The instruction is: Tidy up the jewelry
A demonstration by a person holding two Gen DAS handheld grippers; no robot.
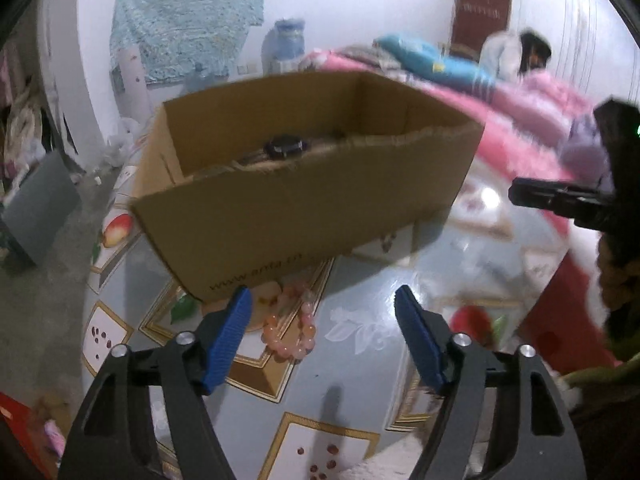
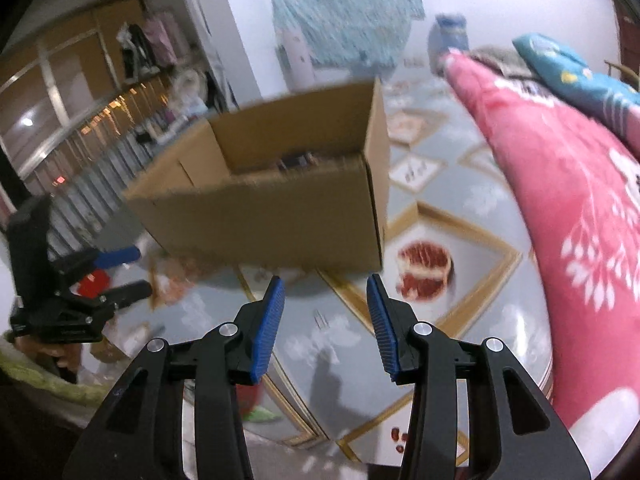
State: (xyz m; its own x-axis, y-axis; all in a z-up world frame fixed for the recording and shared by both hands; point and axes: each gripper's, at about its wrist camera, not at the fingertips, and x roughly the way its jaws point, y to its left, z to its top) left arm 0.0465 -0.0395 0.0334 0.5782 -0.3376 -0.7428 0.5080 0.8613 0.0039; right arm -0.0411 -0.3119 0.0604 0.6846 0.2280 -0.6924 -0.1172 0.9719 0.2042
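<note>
Left gripper (image 1: pixel 324 312) jaws released above pink bead bracelet (image 1: pixel 289 326); right gripper (image 2: pixel 326 304) jaws released, empty, facing cardboard box (image 2: pixel 272 220)

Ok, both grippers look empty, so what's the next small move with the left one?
Probably ease the left gripper down and leftward over the pink bead bracelet. It lies on the table in front of the cardboard box, just inside the left finger, and the open jaws hold nothing.
</note>
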